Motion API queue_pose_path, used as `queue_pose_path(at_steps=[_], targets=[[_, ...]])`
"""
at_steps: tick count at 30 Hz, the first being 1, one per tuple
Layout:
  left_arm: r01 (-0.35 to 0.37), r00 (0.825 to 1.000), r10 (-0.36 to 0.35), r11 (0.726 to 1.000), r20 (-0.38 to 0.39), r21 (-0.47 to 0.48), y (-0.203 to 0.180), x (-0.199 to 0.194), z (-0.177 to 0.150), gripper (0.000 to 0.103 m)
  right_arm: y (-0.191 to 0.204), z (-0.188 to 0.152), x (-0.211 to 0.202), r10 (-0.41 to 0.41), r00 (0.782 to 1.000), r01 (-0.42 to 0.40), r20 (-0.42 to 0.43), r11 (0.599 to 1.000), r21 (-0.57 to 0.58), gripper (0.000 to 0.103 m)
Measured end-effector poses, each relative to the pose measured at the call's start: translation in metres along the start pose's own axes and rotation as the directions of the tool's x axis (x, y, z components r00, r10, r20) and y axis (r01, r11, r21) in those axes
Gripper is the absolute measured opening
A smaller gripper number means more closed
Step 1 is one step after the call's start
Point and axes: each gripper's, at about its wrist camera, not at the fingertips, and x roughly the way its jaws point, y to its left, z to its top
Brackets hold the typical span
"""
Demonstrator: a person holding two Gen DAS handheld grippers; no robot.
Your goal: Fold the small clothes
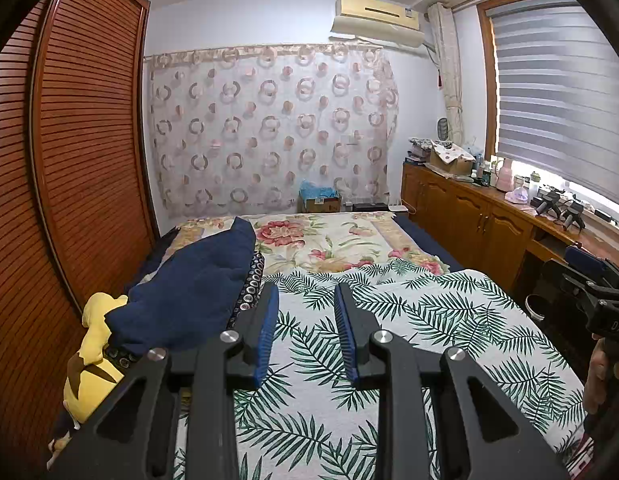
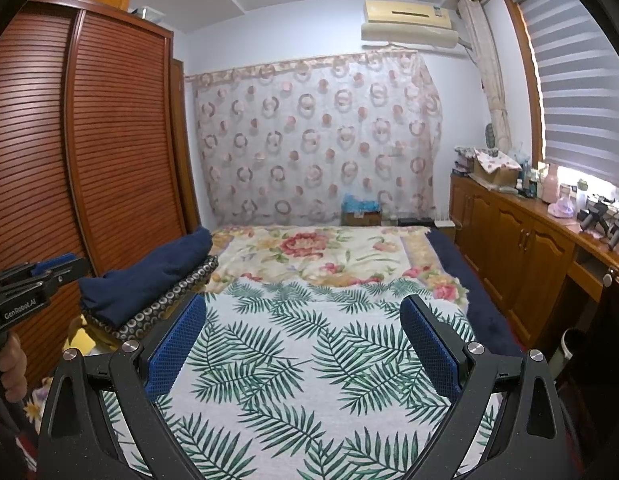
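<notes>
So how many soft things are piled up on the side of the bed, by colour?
Dark blue folded cloth: 1
Black cloth with little rings, underneath the blue one: 1
Yellow plush toy: 1
Total: 3
Both the left gripper and the right gripper have open jaws and hold nothing.

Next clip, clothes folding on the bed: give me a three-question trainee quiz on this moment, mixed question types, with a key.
1. True or false: the left gripper is clamped on cloth.
2. Which gripper has its jaws spread wider? A) left B) right gripper
3. Fill in: the dark blue folded cloth lies on a ___ fabric with a ring pattern, at the left side of the palm-leaf sheet.

Key: 1 false, nothing sits between its fingers; 2 B; 3 folded dark.
</notes>
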Motion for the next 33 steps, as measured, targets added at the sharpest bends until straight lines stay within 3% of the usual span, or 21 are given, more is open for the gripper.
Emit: queue_pose_path(at_steps=[33], targets=[[-0.002,1.000,0.002,1.000,0.002,0.002,-0.0011,-0.0007,-0.0002,0.028,0.0028,-0.0001,0.0009,-0.003,1.000,0.003,0.000,1.000,0.000,0.099]])
